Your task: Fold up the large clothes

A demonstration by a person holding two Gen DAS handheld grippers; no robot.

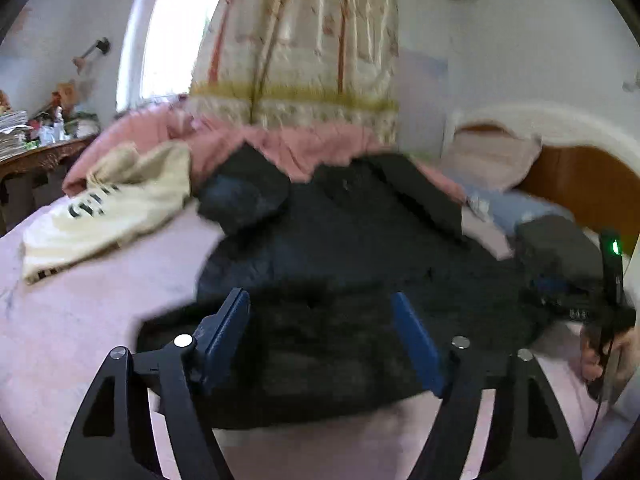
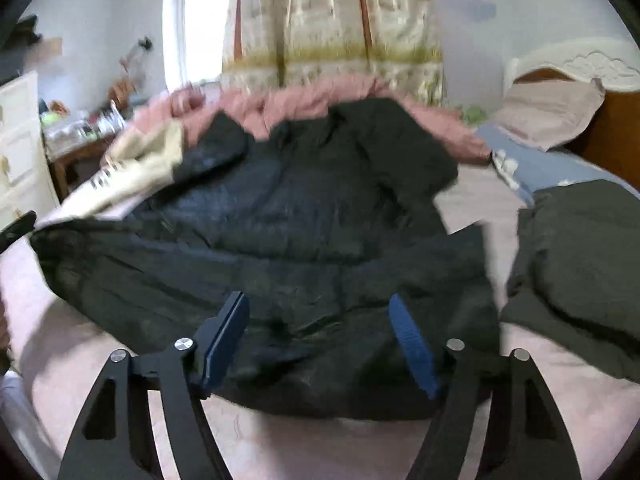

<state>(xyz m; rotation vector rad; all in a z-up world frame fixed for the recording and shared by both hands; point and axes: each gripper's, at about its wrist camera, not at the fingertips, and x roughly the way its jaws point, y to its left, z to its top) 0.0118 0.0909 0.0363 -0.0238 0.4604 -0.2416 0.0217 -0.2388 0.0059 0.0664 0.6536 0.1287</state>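
The black jacket [image 1: 340, 280] lies spread on the pink bed [image 1: 80, 320], filling the middle of both frames. In the left wrist view the left gripper [image 1: 320, 320] sits at bottom centre with its jaws apart; the jacket's near hem shows between the blue pads [image 1: 224, 332], which press on nothing. In the right wrist view the right gripper [image 2: 320, 320] likewise stands with jaws apart over the near hem of the jacket [image 2: 280, 240], and nothing is clamped. Both pictures are blurred, so whether the fingertips brush the cloth cannot be told.

The left view alone shows, at its right edge, a hand [image 1: 608, 356] around a black handle with a green light. The right view alone shows a second dark garment [image 2: 572, 280] at the right of the frame, apart from the jacket, and a white drawer unit [image 2: 20, 140] at the left edge. A cream garment [image 1: 108, 208] lies at the jacket's upper left, and a pink quilt [image 1: 260, 144] behind it.
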